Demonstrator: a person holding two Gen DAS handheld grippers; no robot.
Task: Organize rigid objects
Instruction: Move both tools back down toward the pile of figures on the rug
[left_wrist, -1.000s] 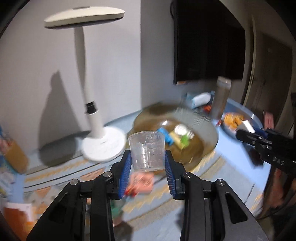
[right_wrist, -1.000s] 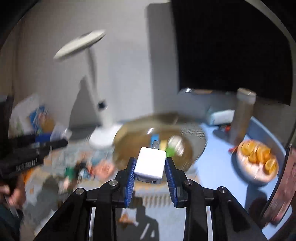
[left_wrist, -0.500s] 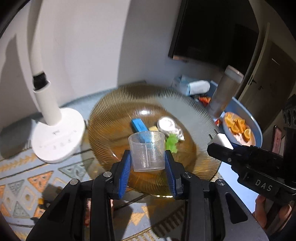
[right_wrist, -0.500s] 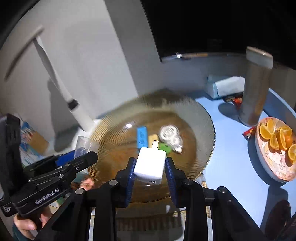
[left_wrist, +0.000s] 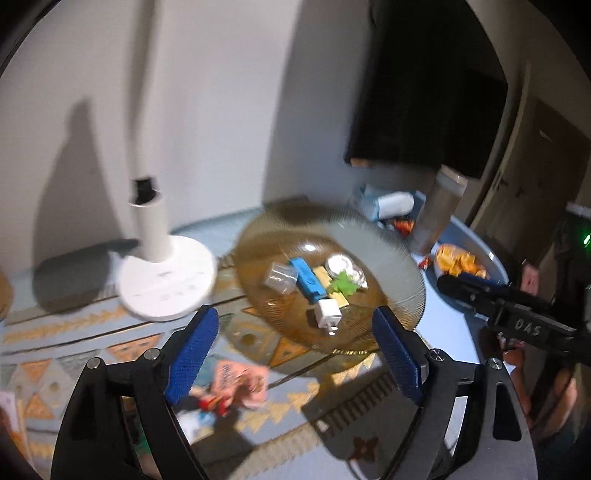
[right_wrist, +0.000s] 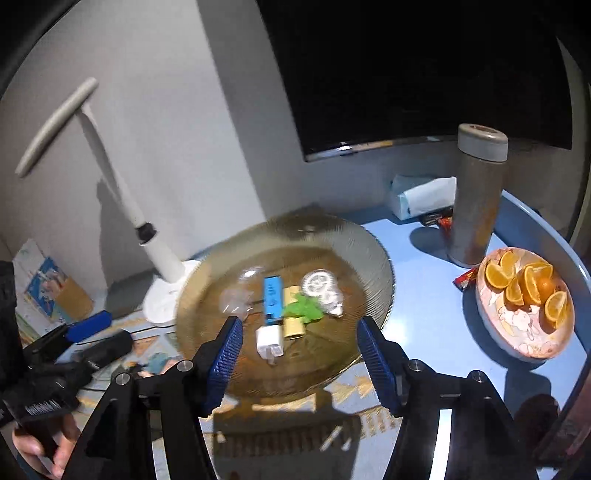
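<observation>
- Two grippers are seen with jaws just opened and nothing between them: the left gripper (left_wrist: 295, 343) and the right gripper (right_wrist: 297, 352).
- The clear measuring cup (left_wrist: 280, 277) is seen lying on the amber glass plate (left_wrist: 399, 258), left of centre.
- The white charger (right_wrist: 269, 341) is seen nearer the plate's front rim.
</observation>
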